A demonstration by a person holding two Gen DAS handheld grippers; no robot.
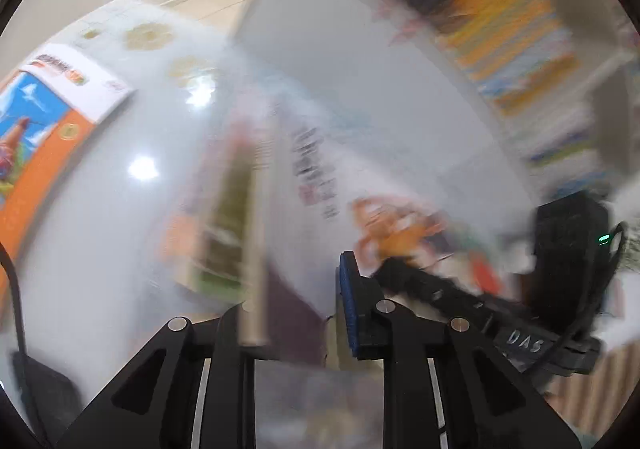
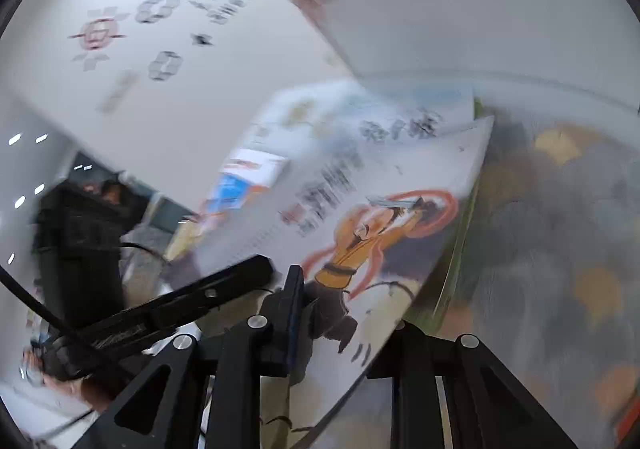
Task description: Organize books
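Observation:
Both views are motion-blurred. A white picture book with an orange-robed figure on its cover (image 2: 372,225) lies between the fingers of my right gripper (image 2: 344,313), which is shut on its lower edge. The same book (image 1: 320,185) stands edge-on between the fingers of my left gripper (image 1: 296,309), which grips a stack of books with a greenish one (image 1: 232,217) beside it. The right gripper's body shows in the left wrist view (image 1: 460,297). The left gripper shows in the right wrist view (image 2: 192,301). Another book with an orange and blue cover (image 1: 36,137) lies on the white table (image 1: 120,229) at left.
A white bookshelf panel (image 1: 340,61) with rows of colourful book spines (image 1: 516,29) stands behind. In the right wrist view a large white board with printed characters (image 2: 160,49) fills the upper left and a dark patterned surface (image 2: 560,229) lies at right.

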